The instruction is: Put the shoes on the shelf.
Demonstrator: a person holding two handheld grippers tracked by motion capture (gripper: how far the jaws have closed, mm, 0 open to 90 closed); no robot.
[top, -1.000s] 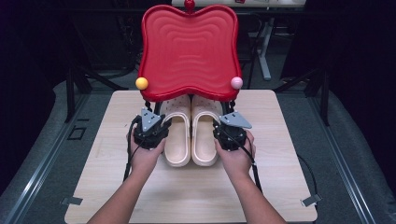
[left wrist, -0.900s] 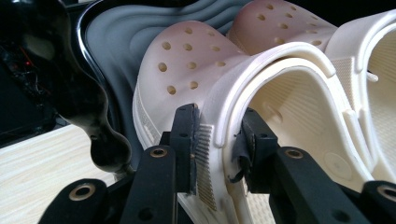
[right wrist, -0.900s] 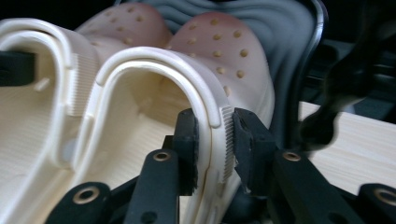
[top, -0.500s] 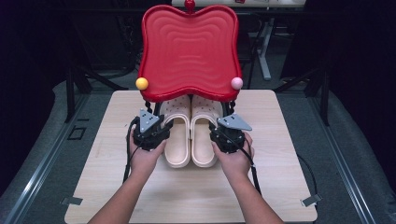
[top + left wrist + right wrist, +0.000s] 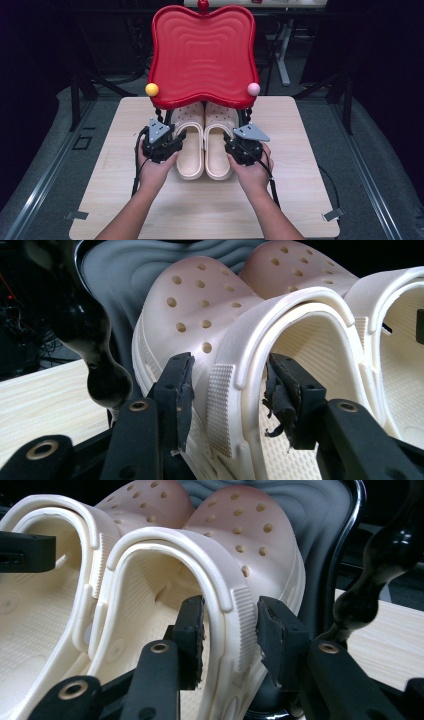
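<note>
Your left gripper [image 5: 227, 390] | jaws just opening, straddling left cream perforated foam clog [image 5: 190, 142] wall, pads apart | your right gripper [image 5: 230, 635] | same on right clog [image 5: 220, 142] | wooden counter [image 5: 300, 190]

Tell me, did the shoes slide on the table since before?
No. The cream shoes keep their toes under the red tray, heels equally short of the table's near edge.

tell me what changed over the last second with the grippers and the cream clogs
Both grippers have just been opening. The left gripper now straddles the outer wall of the left cream perforated foam clog with a gap at each pad, and the right gripper likewise stands loose around the right cream clog: both shoes let go. Hands, clogs, red wavy tray and light wooden table stayed put.
</note>
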